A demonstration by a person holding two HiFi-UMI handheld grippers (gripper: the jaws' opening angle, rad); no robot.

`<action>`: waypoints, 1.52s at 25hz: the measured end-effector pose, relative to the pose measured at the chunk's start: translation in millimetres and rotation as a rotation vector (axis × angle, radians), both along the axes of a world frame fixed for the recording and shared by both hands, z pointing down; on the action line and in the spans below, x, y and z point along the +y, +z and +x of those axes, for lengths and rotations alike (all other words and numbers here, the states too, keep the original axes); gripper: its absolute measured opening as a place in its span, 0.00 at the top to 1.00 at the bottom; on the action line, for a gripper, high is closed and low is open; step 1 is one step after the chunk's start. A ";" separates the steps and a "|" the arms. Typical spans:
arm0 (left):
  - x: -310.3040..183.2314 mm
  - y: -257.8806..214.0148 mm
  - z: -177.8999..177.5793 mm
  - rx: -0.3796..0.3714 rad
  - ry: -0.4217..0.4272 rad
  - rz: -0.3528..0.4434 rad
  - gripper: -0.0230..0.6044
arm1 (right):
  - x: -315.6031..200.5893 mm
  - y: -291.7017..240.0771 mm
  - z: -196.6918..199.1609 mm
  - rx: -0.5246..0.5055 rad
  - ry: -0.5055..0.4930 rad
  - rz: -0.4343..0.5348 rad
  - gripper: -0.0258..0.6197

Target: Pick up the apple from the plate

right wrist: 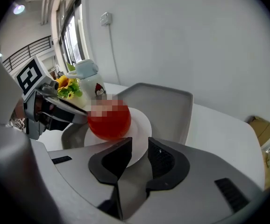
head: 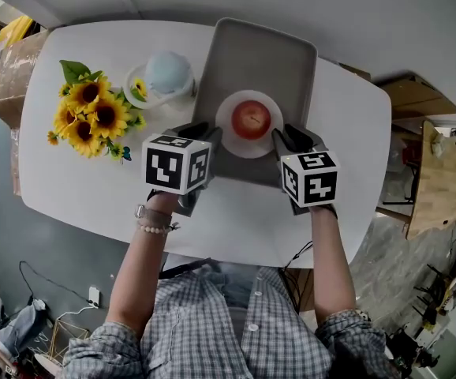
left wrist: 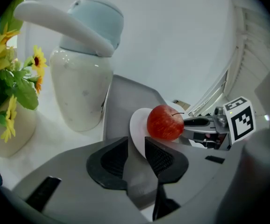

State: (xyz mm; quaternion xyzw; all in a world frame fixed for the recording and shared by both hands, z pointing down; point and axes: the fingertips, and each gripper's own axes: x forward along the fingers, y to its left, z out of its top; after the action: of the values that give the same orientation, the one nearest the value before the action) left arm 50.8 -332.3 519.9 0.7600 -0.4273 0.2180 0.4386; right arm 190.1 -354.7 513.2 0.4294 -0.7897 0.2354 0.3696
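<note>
A red apple point(head: 251, 119) sits in the middle of a small white plate point(head: 226, 136), which rests on a grey tray point(head: 244, 54). My left gripper point(head: 204, 134) is at the plate's left rim and my right gripper point(head: 283, 139) at its right rim, facing each other across the apple. Seen along the left gripper point(left wrist: 136, 154), the apple point(left wrist: 165, 122) lies just beyond the fingertips and the plate's rim point(left wrist: 137, 129) shows through the narrow slit between them. The right gripper point(right wrist: 139, 157) is the same, with the apple point(right wrist: 109, 121) ahead to its left. Both are shut and hold nothing.
A white jar with a pale blue lid point(head: 167, 76) stands left of the tray, and a bunch of sunflowers point(head: 92, 115) lies further left. A cardboard box point(head: 15, 73) sits at the table's left end. The table's front edge point(head: 236, 260) is near the person.
</note>
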 end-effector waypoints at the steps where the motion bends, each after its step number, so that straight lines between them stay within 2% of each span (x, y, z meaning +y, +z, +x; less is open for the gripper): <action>1: -0.8 1.8 0.3 -0.003 -0.003 -0.008 0.81 | -0.7 2.9 0.6 -0.001 0.006 -0.017 0.83; 9: -7.4 11.9 0.6 -0.037 -0.010 -0.049 0.81 | -2.4 18.4 2.8 -0.037 0.041 -0.142 0.82; 14: -2.2 20.7 9.2 -0.047 0.045 -0.141 0.81 | -2.7 21.9 2.6 -0.098 0.071 -0.244 0.82; 19: -4.6 22.0 9.4 -0.038 0.022 -0.193 0.81 | -4.2 21.1 2.9 -0.156 0.086 -0.297 0.82; 22: -5.1 23.5 9.3 -0.016 0.020 -0.220 0.84 | -3.8 22.9 2.4 -0.211 0.122 -0.348 0.82; 27: -5.5 23.6 9.0 0.029 0.009 -0.268 0.86 | -1.2 23.9 3.3 -0.245 0.179 -0.408 0.83; 32: -4.3 23.6 10.8 0.047 -0.020 -0.292 0.87 | 4.6 24.5 6.7 -0.268 0.232 -0.442 0.83; 38: 3.5 21.9 12.4 0.072 -0.003 -0.312 0.88 | 12.7 20.0 10.2 -0.319 0.312 -0.470 0.86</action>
State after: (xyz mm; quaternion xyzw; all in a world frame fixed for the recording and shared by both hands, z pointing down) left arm 63.3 -328.7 541.8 0.6893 -0.3735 0.2537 0.5666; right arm 200.3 -341.9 533.2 0.4059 -0.6865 0.5293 0.2895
